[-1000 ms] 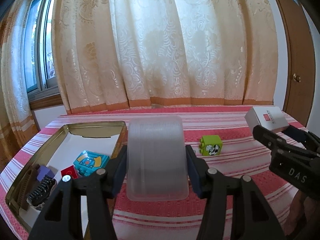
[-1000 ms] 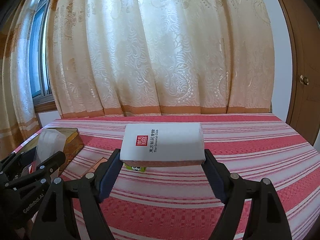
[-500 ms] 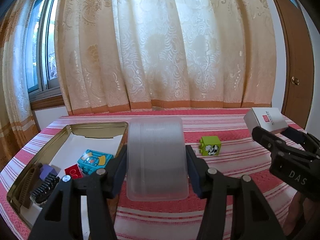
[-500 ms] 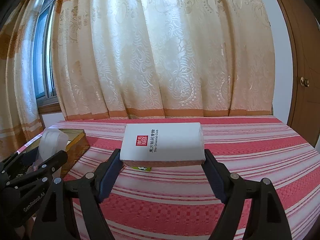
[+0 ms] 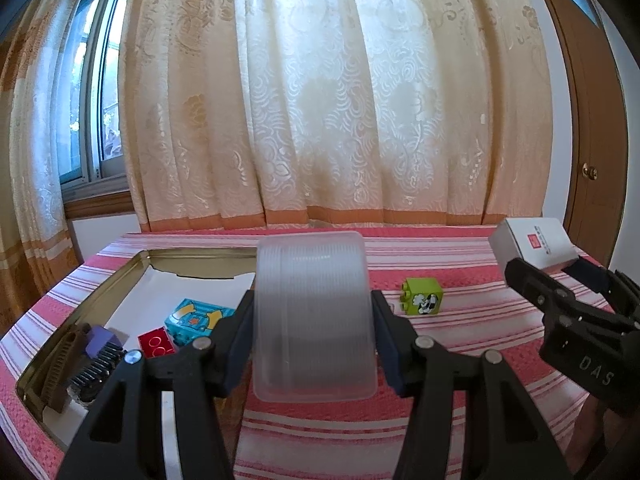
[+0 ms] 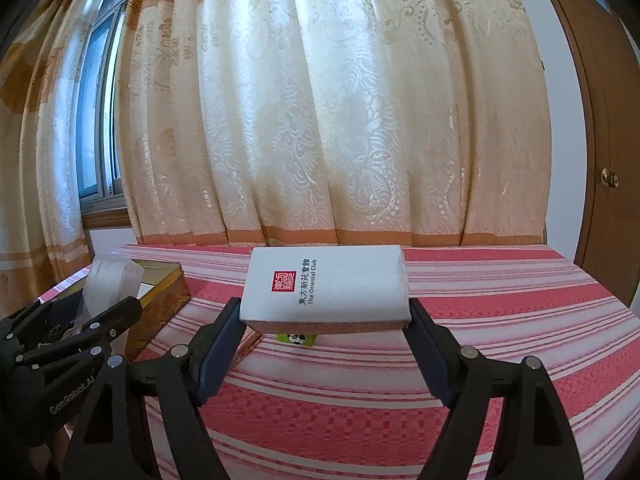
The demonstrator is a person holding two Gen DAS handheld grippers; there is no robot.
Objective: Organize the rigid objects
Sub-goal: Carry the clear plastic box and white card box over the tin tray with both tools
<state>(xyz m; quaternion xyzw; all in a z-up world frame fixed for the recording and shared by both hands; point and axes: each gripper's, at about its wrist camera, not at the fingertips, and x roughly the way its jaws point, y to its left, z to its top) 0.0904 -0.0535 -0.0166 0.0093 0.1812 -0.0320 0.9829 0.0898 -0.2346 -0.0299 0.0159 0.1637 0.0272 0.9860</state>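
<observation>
With our left gripper [image 5: 314,320] pinching a ribbed translucent plastic box [image 5: 314,312] and our right gripper [image 6: 326,320] clamping a white printed carton [image 6: 326,286], we carry both above the striped tablecloth [image 6: 500,320]. Beyond them, several toy bricks [image 5: 198,320] and a comb [image 5: 60,364] already lie in the gold tin tray [image 5: 100,292], while the green brick [image 5: 422,296] sits outside, so we judge the sorting about half done.

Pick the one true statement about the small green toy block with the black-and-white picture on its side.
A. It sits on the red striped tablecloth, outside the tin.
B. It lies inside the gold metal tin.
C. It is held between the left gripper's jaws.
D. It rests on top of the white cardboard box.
A: the small green toy block sits alone on the red striped tablecloth, to the right of the gold metal tin and held by neither gripper.
</observation>
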